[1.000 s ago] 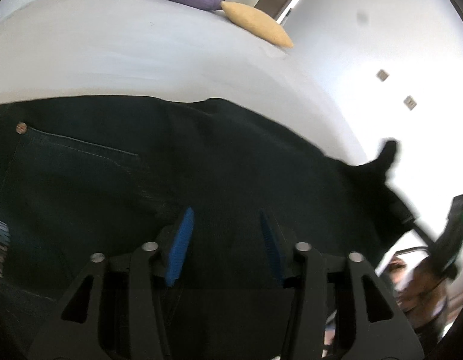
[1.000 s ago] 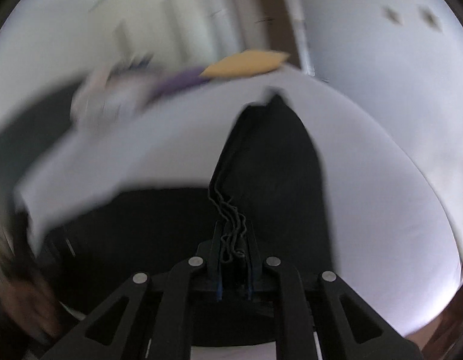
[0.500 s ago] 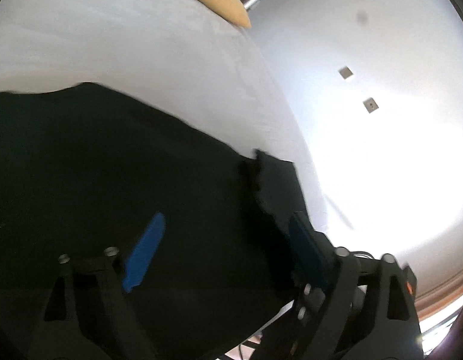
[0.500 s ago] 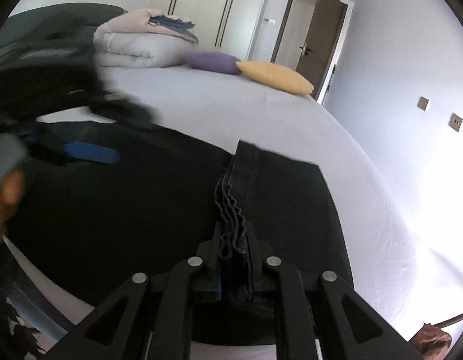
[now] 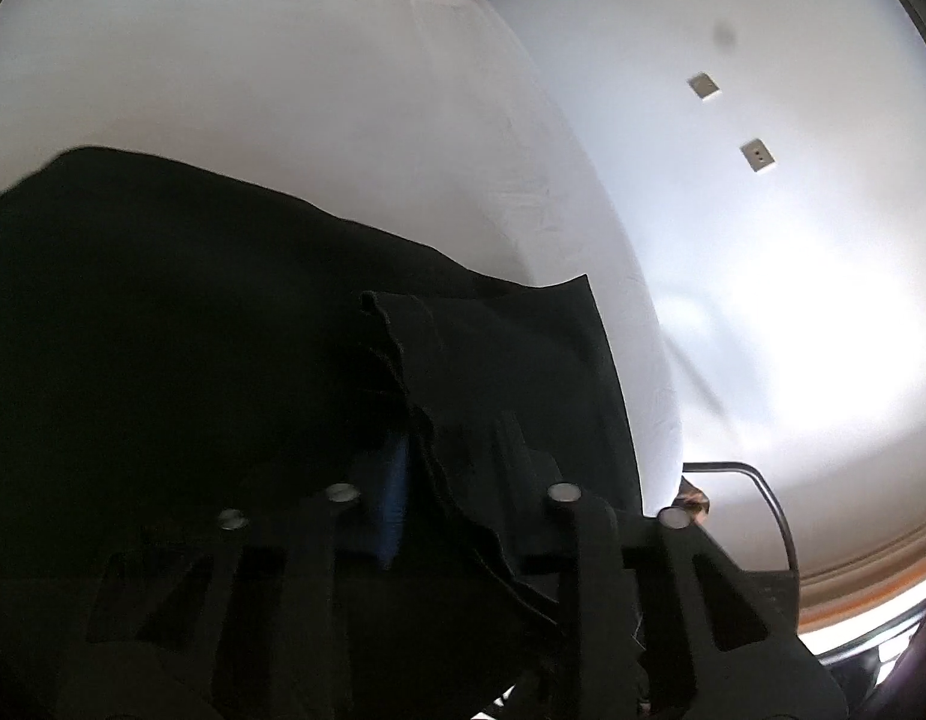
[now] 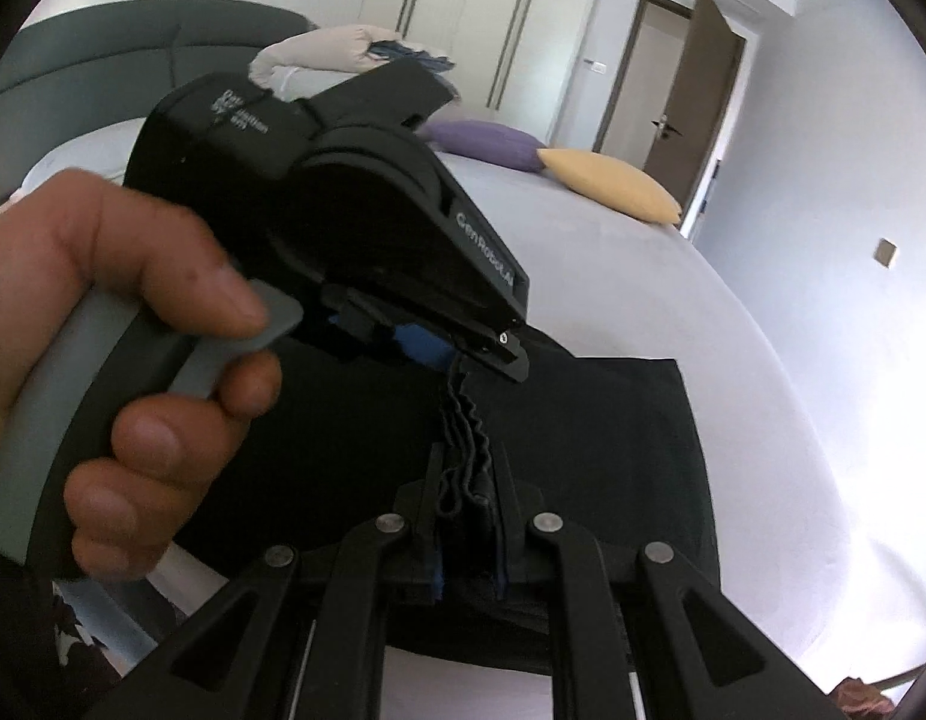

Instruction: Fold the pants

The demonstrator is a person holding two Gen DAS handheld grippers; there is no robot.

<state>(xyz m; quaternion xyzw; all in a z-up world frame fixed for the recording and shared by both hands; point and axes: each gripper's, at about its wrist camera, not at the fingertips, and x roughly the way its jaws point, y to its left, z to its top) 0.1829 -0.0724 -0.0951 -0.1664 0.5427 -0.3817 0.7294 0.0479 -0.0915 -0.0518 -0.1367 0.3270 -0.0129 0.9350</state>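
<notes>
Both grippers, left gripper closing, right gripper clamped, pinch 1 pants hem; 2 pillows.

A white-sheeted bed carries a purple pillow beside a yellow pillow and a folded duvet. Behind stand a wardrobe and an open brown door.
</notes>
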